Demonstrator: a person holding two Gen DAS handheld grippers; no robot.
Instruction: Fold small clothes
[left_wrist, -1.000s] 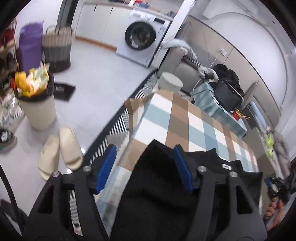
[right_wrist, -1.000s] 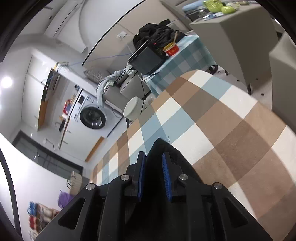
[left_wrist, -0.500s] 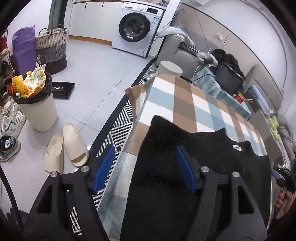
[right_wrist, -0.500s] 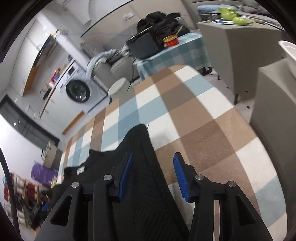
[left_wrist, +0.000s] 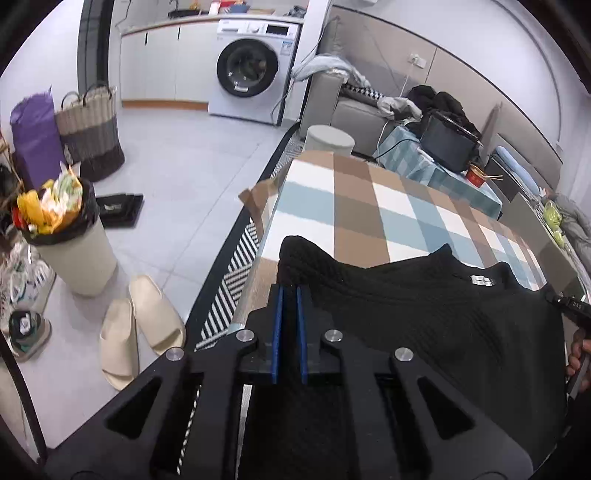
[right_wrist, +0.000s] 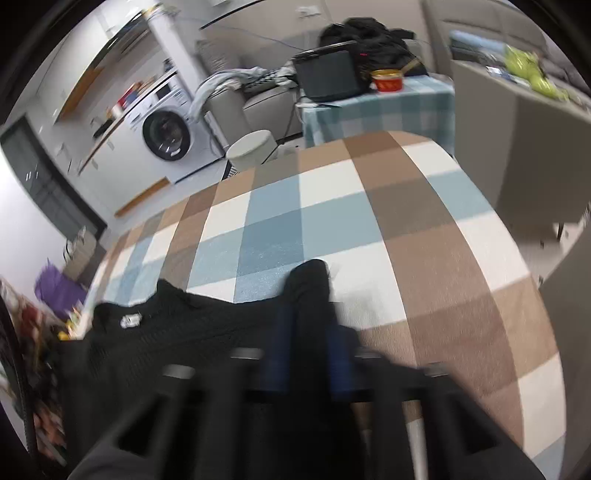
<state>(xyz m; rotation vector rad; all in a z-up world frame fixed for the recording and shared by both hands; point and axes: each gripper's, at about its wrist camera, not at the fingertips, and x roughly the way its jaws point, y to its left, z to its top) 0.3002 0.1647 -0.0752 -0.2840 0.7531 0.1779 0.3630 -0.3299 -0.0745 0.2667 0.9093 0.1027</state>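
My left gripper (left_wrist: 289, 291) has its blue pads nearly together, pinching the left corner of the black knit top (left_wrist: 424, 306); jaws just snapped closed from wide open, fabric between them. My right gripper (right_wrist: 308, 332) is motion-blurred, but its jaws have just been closing too and the pads sit against a bunched fold of the same top at its right corner, so I read it as gripping cloth.

The top lies on the near edge of the checked tablecloth (left_wrist: 369, 206), spread flat. Its long axis runs left to right between my two grippers, neckline and white label (left_wrist: 482, 280) facing away from me toward the far side of the table.

Only the left view shows the floor: beige slippers (left_wrist: 140, 325) just beside the striped rug (left_wrist: 236, 273), a full bin (left_wrist: 70, 236) further out, then a woven basket (left_wrist: 90, 129). It also catches my right hand (left_wrist: 578, 354) at the frame's edge. Only the right view shows the tablecloth's bare right half and the grey cabinet (right_wrist: 517, 147) beyond it.

Far back, both views show the round stool (left_wrist: 328, 138), the washing machine (left_wrist: 251, 85) and a red bowl (right_wrist: 386, 79) on a second checked table.
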